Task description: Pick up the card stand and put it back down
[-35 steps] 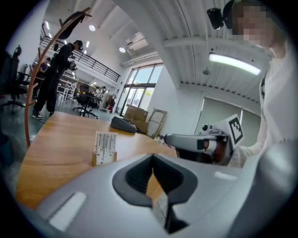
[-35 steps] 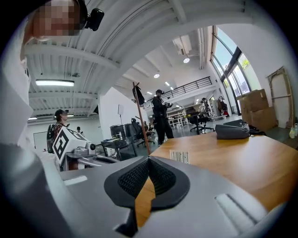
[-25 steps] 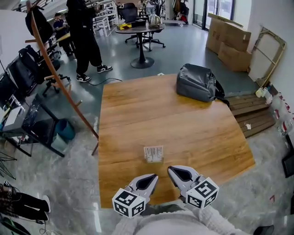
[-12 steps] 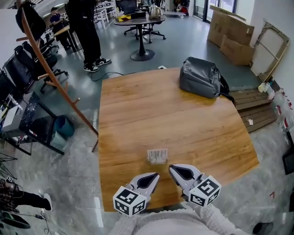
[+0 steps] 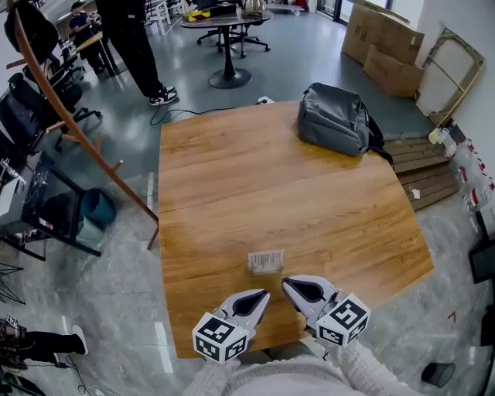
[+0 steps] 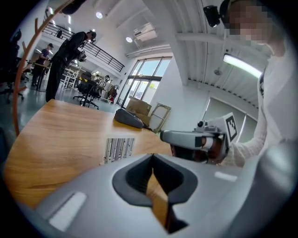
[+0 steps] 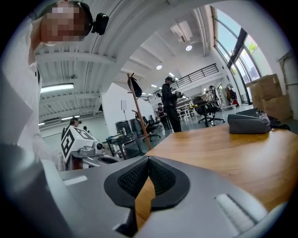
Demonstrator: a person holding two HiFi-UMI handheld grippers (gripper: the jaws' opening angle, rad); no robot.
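The card stand [image 5: 265,261] is a small clear holder with a white barcode-striped card, upright on the wooden table [image 5: 255,178] near its front edge. In the left gripper view the card stand [image 6: 118,149] stands just beyond the jaws, left of centre. My left gripper [image 5: 261,296] hovers just short of it on the near left, jaws closed with nothing between them. My right gripper [image 5: 286,285] sits close beside it on the near right, also shut and empty. The left gripper [image 7: 86,151] shows at the left of the right gripper view, the right gripper [image 6: 163,136] at the right of the left gripper view.
A grey backpack [image 5: 336,120] lies at the table's far right corner. A wooden coat rack [image 5: 73,128] leans at the table's left. A person [image 5: 131,46] stands beyond the far edge near a round table [image 5: 224,23]. Cardboard boxes [image 5: 387,46] and a pallet [image 5: 421,170] are at the right.
The head view has tilted a little, so the table and card stand sit slightly differently in frame. Both grippers stay shut in the same place before the stand.
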